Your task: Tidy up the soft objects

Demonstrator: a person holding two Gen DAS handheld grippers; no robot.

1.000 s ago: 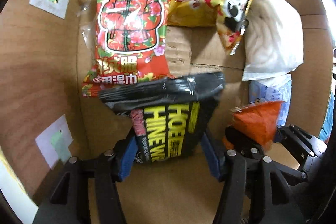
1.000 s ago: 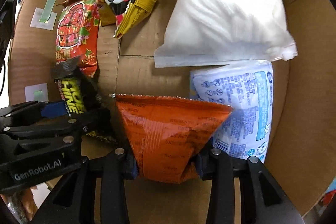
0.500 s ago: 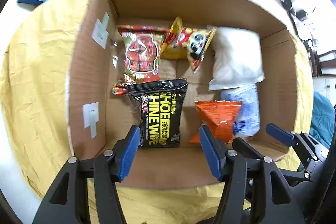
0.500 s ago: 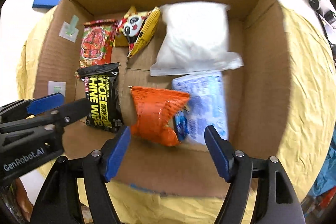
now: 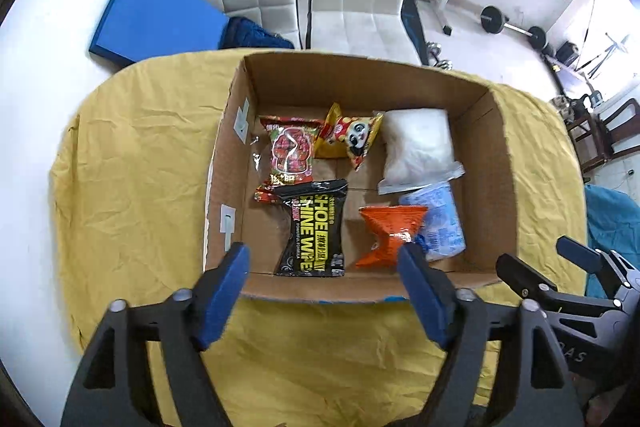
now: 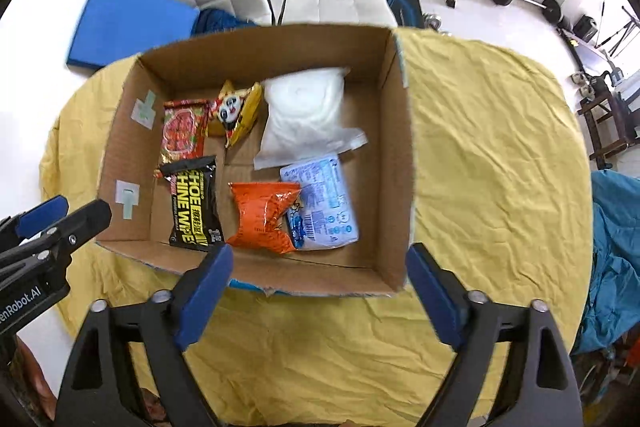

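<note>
With both the left tongs and the right tongs opening and empty above the cardboard box, the 6 soft packets inside, such as the orange snack bag, look light, crushable and slippery, best pinched at a sealed edge.

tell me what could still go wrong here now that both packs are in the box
1. The orange pack lies crumpled and partly over the blue-white pack, so it may slide or hide it.
2. The black shoe wipes pack overlaps the red pack; reaching for one could drag the other.
3. The left gripper and right gripper, both opening and empty, hang near the cardboard box front wall and could snag it.
</note>
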